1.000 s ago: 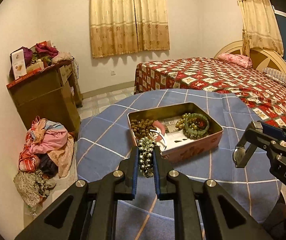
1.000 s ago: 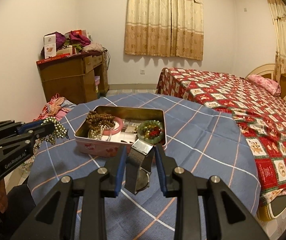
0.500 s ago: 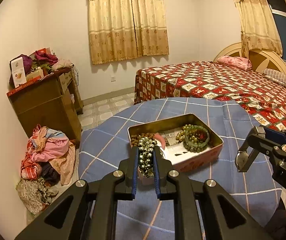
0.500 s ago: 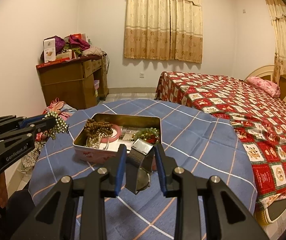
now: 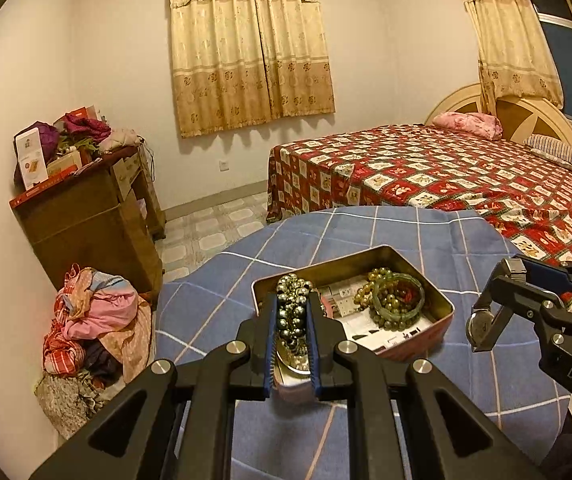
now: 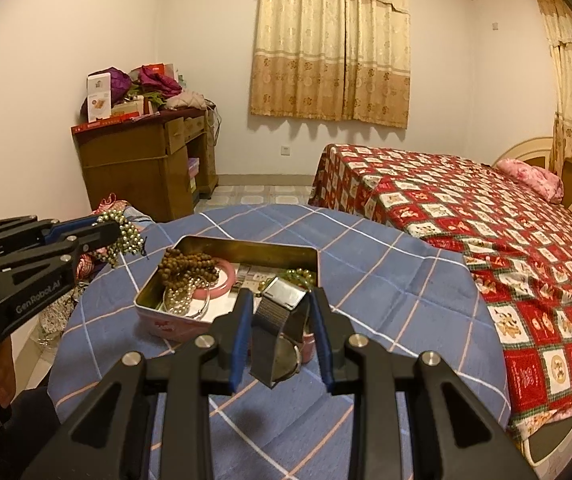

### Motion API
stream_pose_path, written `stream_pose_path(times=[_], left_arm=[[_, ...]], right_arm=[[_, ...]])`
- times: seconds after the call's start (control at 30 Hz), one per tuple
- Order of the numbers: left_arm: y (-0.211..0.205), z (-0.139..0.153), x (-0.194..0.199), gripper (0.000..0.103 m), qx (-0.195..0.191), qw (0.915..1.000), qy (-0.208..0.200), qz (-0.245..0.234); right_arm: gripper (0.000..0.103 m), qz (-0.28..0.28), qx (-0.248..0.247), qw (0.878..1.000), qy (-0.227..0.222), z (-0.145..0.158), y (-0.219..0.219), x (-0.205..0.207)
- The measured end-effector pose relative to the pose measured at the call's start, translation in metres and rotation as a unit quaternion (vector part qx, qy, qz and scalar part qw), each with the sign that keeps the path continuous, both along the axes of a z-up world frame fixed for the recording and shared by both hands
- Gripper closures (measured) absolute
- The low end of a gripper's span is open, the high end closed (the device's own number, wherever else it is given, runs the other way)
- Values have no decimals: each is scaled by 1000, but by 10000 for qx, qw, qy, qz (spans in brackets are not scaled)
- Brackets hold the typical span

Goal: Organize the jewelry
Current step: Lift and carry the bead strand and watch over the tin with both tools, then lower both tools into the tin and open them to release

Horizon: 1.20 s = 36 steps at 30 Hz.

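Note:
An open pink tin sits on the blue checked table. It holds brown beads, a pink bangle, a green bangle and yellow beads. My left gripper is shut on a silver bead necklace, held above the tin's left end; the necklace also shows in the right wrist view. My right gripper is shut on a metal-band watch, held above the table by the tin's near right corner; the watch also shows in the left wrist view.
The round table has a blue checked cloth. A bed with a red patterned cover stands behind it. A wooden dresser with clutter stands at the left wall, and a heap of clothes lies on the floor beside it.
Both grippers have risen and pulled back a little, so the tin sits lower in both views. The necklace and the watch stay gripped.

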<state>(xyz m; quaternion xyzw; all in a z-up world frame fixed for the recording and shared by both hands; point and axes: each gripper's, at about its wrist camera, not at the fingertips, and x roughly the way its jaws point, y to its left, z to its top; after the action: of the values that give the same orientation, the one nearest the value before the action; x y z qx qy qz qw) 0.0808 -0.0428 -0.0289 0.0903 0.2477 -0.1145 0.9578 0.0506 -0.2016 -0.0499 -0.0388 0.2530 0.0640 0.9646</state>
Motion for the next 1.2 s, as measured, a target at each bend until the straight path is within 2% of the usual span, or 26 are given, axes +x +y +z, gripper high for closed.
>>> stream_pose_path(times=[0.47,1.2], left_arm=[[-5,1,24,90,81,9999,-27,84],[-16,-21,73,90,295,9989,228,292]], right_arm=[[72,1,-144,9999,-63,8,3,25],[72,-103,-562,9984,54,2,15,77]])
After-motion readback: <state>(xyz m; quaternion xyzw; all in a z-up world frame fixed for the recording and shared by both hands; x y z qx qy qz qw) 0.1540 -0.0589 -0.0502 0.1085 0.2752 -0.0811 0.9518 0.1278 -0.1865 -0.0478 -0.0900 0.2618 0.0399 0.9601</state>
